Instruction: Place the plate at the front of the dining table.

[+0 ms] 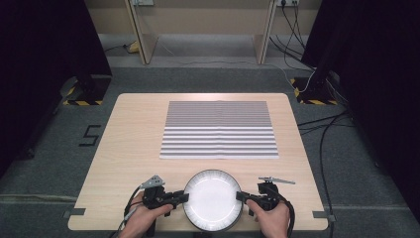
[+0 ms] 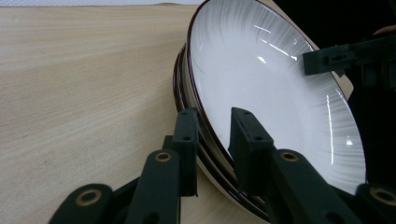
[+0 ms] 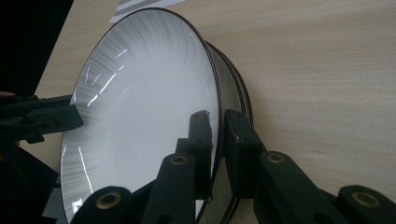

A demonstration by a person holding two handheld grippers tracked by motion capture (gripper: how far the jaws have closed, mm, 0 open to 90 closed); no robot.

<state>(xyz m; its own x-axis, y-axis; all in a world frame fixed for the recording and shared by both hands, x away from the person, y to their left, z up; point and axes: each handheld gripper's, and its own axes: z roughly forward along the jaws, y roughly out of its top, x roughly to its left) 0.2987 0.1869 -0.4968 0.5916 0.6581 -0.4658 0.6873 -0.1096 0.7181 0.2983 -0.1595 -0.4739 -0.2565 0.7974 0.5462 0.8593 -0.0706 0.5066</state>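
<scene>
Left gripper (image 1: 184,198) and right gripper (image 1: 240,197) low, facing inward, jaws narrowed.

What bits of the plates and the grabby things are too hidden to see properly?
- High view: the lower plates, covered by the top white dark-rimmed plate.
- Left gripper view: the left gripper jaws straddle the rims; the plate count is unclear behind them.
- Right gripper view: the right gripper blocks the top plate's near rim; the picture edge cuts its bottom.
</scene>
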